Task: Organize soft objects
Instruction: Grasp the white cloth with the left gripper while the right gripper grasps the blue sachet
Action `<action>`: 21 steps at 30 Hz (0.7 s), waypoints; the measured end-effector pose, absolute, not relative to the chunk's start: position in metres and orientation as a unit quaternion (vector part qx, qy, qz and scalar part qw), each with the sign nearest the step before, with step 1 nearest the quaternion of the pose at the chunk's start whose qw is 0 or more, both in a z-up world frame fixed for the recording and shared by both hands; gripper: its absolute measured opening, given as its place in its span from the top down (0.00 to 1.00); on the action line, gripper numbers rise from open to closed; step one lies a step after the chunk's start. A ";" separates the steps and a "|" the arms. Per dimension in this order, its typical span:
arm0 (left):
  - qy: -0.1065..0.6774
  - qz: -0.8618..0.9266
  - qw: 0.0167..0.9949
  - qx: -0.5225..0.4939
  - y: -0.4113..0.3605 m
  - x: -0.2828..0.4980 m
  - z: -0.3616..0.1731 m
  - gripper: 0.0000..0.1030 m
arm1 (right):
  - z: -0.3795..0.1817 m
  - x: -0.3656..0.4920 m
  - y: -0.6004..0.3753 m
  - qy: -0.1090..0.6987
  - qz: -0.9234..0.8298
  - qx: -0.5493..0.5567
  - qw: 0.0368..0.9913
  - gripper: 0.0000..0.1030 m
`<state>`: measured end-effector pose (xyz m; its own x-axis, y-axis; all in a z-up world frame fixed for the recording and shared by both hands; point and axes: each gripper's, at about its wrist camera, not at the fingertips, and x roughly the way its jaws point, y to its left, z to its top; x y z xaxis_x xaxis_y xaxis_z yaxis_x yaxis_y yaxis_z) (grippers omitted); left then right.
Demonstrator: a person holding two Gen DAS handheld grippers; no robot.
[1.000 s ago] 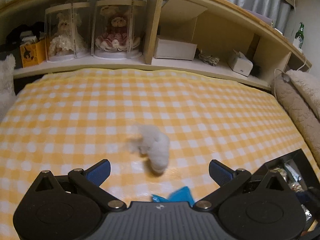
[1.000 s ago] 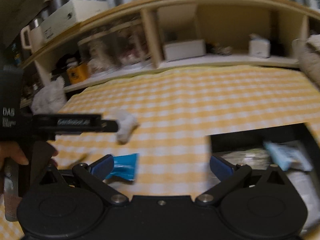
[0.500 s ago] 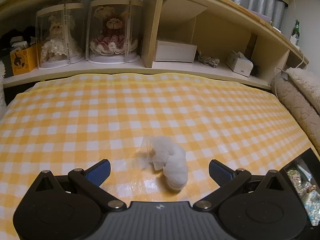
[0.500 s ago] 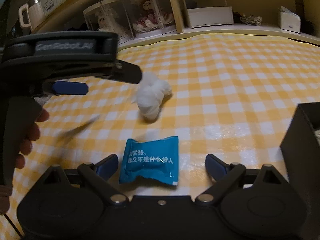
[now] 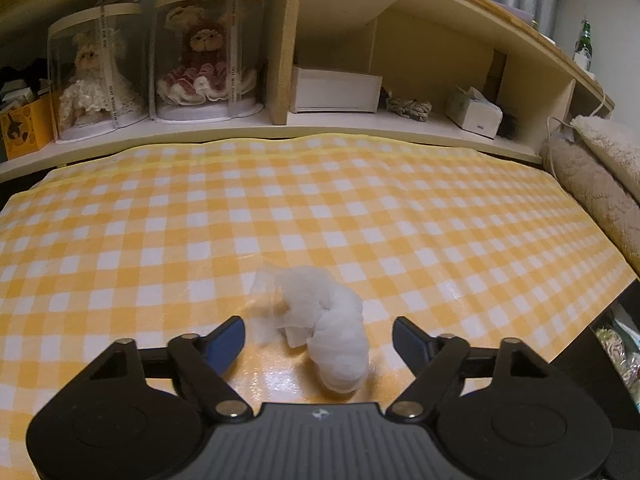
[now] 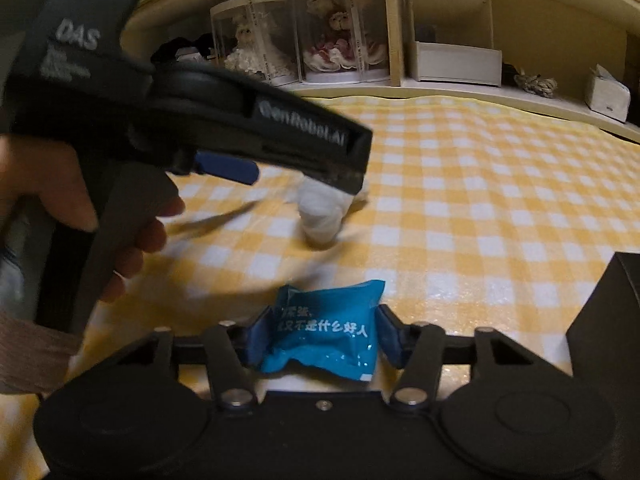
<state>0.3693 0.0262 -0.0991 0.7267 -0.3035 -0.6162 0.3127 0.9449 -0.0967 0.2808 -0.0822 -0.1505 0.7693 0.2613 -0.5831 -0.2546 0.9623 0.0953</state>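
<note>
Right gripper [image 6: 325,339]: jaws have just been closing, blue pads now pressing both crinkled ends of a glossy blue packet [image 6: 326,332] lying on the yellow checked cloth [image 5: 360,208]. Left gripper [image 5: 318,336]: jaws have just been narrowing, still apart around a soft white gauze roll [image 5: 332,332] resting on the cloth, pads not touching.

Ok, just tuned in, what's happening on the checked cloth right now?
A person is working two hand-held claws over the yellow checked cloth. The right claw has just been closing and its pads now press on the blue packet. The left claw has been closing too, but its pads do not yet touch the white wad of tissue lying between them. A black box sits at the right edge.
</note>
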 end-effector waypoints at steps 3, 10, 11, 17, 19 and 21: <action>0.325 -0.163 0.931 0.007 0.023 0.370 -0.103 0.40 | -0.150 0.279 -0.089 0.311 0.131 0.013 0.941 0.50; 0.332 -0.182 0.926 0.006 0.020 0.369 -0.112 0.69 | -0.150 0.280 -0.094 0.312 0.125 0.019 0.942 0.53; 0.332 -0.182 0.926 0.008 0.019 0.369 -0.111 0.70 | -0.150 0.280 -0.094 0.312 0.125 0.019 0.942 0.54; 0.332 -0.178 0.926 -0.011 0.025 0.366 -0.104 0.71 | -0.147 0.279 -0.096 0.307 0.124 0.020 0.943 0.55; 0.332 -0.175 0.927 -0.017 0.028 0.363 -0.099 0.71 | -0.144 0.276 -0.099 0.304 0.123 0.022 0.944 0.56; 0.329 -0.170 0.929 -0.023 0.031 0.358 -0.091 0.71 | -0.138 0.274 -0.102 0.301 0.122 0.025 0.945 0.56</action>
